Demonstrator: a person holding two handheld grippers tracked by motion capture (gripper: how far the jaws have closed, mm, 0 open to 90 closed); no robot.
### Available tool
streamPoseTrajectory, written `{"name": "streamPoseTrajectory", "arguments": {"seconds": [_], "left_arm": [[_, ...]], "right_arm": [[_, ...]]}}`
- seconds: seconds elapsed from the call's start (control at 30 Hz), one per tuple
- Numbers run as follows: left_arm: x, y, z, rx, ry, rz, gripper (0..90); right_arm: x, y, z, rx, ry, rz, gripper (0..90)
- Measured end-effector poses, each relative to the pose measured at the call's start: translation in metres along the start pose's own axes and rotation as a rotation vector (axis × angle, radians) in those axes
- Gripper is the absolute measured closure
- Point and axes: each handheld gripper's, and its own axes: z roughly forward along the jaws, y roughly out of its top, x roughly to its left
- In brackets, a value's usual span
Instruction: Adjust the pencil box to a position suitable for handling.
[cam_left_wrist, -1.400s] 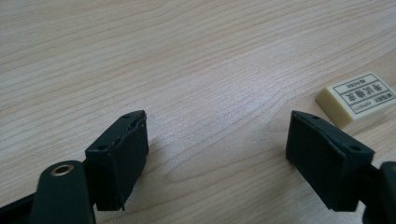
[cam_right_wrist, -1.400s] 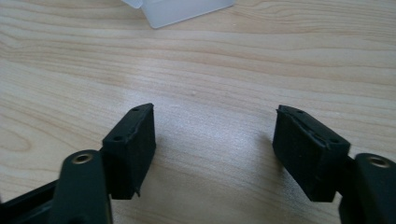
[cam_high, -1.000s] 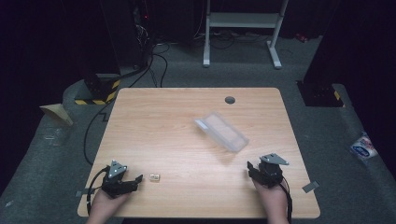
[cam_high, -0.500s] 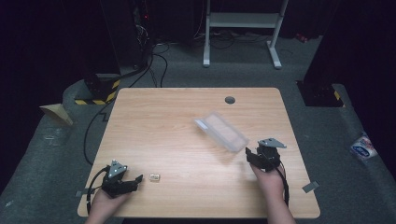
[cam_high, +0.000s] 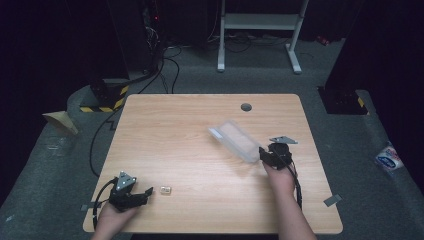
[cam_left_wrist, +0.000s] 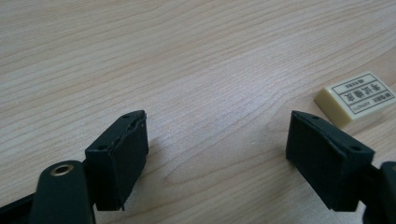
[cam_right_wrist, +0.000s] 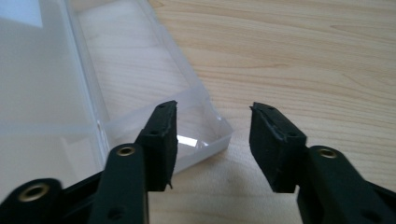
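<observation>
a: what's nearest?
b: left gripper (cam_high: 131, 192) at the near left, jaws wide apart, eraser (cam_high: 166, 189) just right of it.
a: and farther?
b: right gripper (cam_high: 270, 154), jaws just been narrowing yet apart, nothing gripped, at the clear box's (cam_high: 235, 139) near corner.

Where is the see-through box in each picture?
High view: the box lies right of the table's middle, just ahead of the right gripper.
Left gripper view: not in it; an eraser lies at the right edge.
Right gripper view: the box takes up the left half, its near corner between the jaws.
Shared landmark: the wooden table.
</observation>
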Motion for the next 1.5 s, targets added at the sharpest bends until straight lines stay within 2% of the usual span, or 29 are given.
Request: {"name": "streamPoseTrajectory", "arguments": {"seconds": [0.07,0.3,0.37,0.47,0.57,0.73,1.03,1.37,1.5], "left_arm": [[0.000,0.000,0.000,0.000,0.000,-0.001,21.3],[0.000,0.000,0.000,0.000,-0.003,0.000,21.2],[0.000,0.000,0.000,0.000,-0.003,0.000,21.3],[0.000,0.000,0.000,0.000,-0.003,0.000,21.3],[0.000,0.000,0.000,0.000,-0.005,0.002,21.3],[0.000,0.000,0.000,0.000,-0.005,0.002,21.3],[0.000,0.000,0.000,0.000,-0.005,0.003,21.4],[0.000,0.000,0.000,0.000,-0.006,0.003,21.4],[0.000,0.000,0.000,0.000,-0.005,0.004,21.4]], "right_arm": [[0.000,0.001,0.001,0.001,0.000,0.004,54.9],[-0.002,0.006,0.007,0.005,-0.019,-0.029,66.5],[-0.005,0.006,0.010,0.037,-0.009,-0.010,68.0],[-0.006,0.005,0.014,0.052,-0.009,-0.038,73.6],[-0.007,0.007,0.013,0.053,-0.002,-0.037,76.6],[-0.006,0.006,0.014,0.051,-0.001,-0.059,77.8],[-0.002,0.003,0.016,0.053,0.008,-0.070,80.2],[0.008,-0.007,0.008,0.038,0.020,-0.089,81.4],[0.014,-0.014,0.002,0.024,0.021,-0.116,81.3]]}}
